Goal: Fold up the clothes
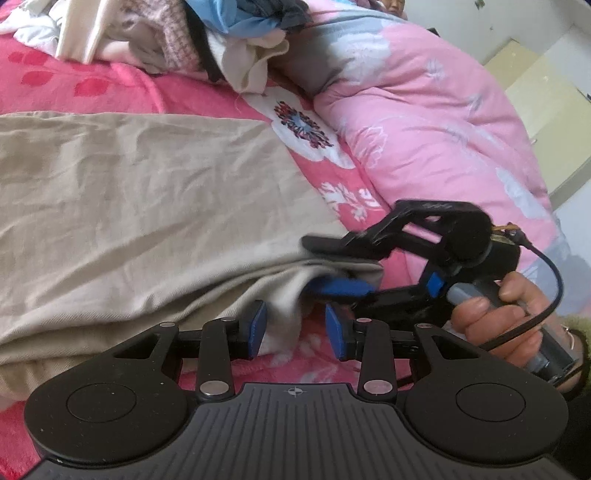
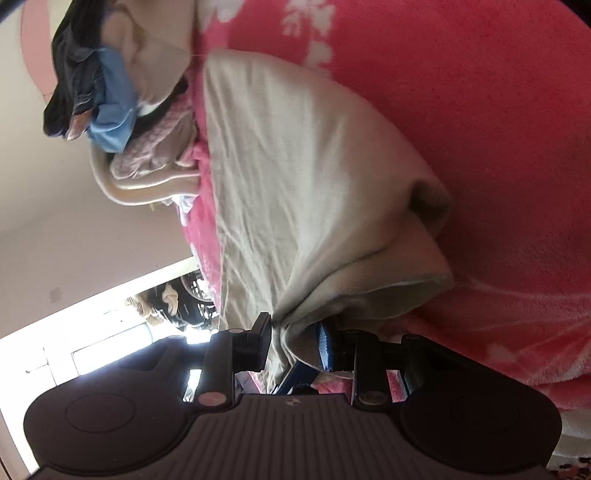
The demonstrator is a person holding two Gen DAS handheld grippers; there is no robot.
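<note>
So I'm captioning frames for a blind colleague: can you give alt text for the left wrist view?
A beige garment lies spread on a pink floral blanket. Its near corner hangs between the left gripper's blue pads, while the right gripper, held by a hand, has that corner between its jaws. A clothes pile sits behind.

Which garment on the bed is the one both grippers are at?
The beige garment spread flat on the pink sheet; the others, blue and dark ones included, sit bunched in the far pile.

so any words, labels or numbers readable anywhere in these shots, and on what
None: no words, brands or numbers can be read in either view.
The only sign is a small crosshair mark on the left tool's ribbed body.
The beige garment shows no label.
</note>
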